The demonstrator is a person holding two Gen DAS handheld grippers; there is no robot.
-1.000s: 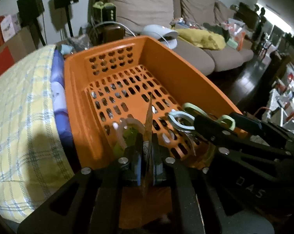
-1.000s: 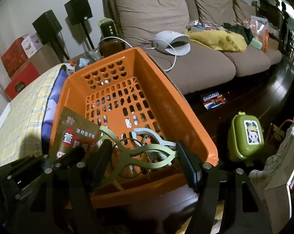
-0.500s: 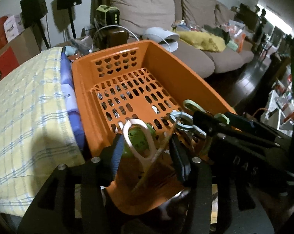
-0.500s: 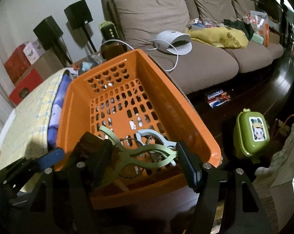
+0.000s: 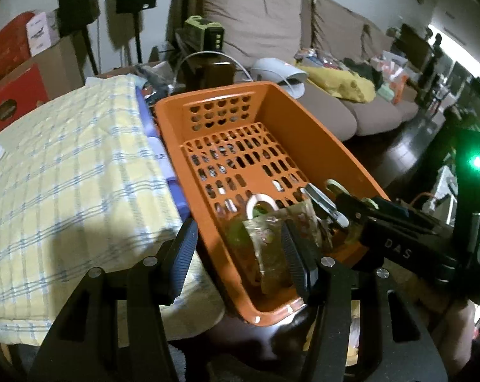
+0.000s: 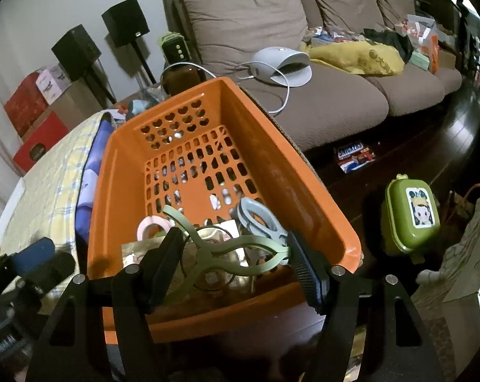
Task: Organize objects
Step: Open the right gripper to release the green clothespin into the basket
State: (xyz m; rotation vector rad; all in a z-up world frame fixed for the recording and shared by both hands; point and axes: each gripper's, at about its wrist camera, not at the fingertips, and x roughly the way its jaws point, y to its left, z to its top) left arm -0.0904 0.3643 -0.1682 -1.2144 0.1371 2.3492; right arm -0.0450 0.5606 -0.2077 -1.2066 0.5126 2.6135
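Right tongs [image 6: 236, 262] clamped wide on green clip [image 6: 230, 251]; left tongs [image 5: 240, 254] opening, holding nothing.

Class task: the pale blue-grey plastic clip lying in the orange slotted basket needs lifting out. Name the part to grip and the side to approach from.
Grip the pale blue-grey plastic clip across its two looped handles, probably from above. It lies flat on the orange slotted basket floor near the right wall, so a sideways approach looks blocked.

Both views are dim and grainy, with fisheye bending and black corners. Brightest light enters far right of the sofa [image 5: 303, 63]. A green lamp [image 5: 477, 161] flares. Dark shadow pools on the checked cloth [image 5: 64, 175].
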